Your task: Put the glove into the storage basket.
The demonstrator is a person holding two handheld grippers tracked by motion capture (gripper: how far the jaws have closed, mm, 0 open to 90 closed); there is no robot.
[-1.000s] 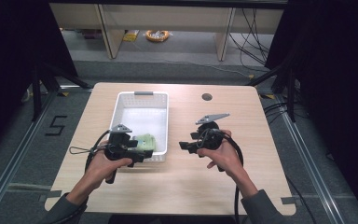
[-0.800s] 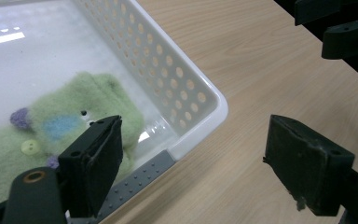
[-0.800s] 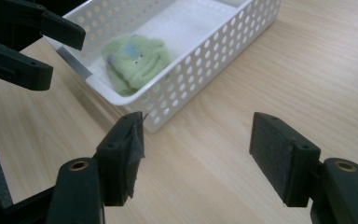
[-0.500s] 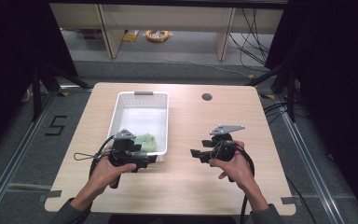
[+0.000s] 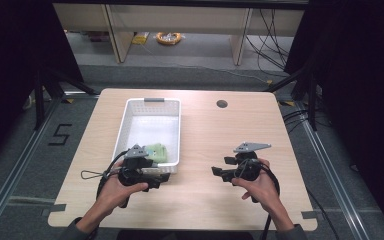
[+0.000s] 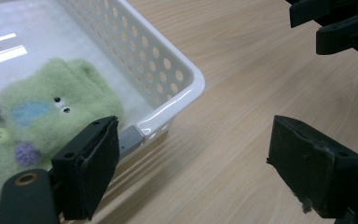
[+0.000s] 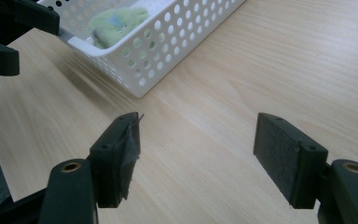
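wooden table (image 5: pixel 210 135), cable hole (image 5: pixel 222 104)

A black "5" is marked on the floor (image 5: pixel 60 135) left of the table.

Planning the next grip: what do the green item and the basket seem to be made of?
Green item: soft fuzzy fabric, likely felt or fleece, matte, with buttons and pompoms. Basket: glossy white plastic, seemingly rigid, its walls perforated with round holes.

My right claw (image 7: pixel 196 158) gapes wide over bare worktop (image 7: pixel 242 70). Ahead stands the white basket (image 7: pixel 168 51), a green felt toy (image 7: pixel 114 23) lying inside it.
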